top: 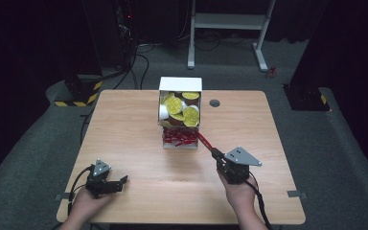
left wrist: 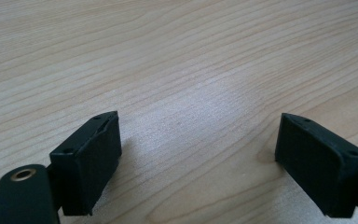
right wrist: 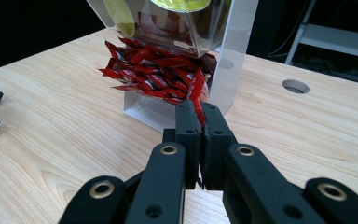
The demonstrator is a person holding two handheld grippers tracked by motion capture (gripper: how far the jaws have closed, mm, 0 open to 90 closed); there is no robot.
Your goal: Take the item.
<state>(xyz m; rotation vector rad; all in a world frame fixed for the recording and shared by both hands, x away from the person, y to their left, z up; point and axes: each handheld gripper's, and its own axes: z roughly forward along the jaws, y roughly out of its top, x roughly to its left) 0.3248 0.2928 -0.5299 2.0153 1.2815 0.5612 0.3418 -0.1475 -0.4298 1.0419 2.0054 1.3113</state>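
Red sachet [right wrist: 198, 95], end hidden between jaws

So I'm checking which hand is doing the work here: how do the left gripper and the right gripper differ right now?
The left gripper is open, its fingers wide apart over bare table; the right gripper is shut on a red sachet. The left gripper sits near the table's front left edge, far from the dispenser box; the right gripper reaches toward the box's lower tray of red sachets. Both are black, hand-held and two-fingered.
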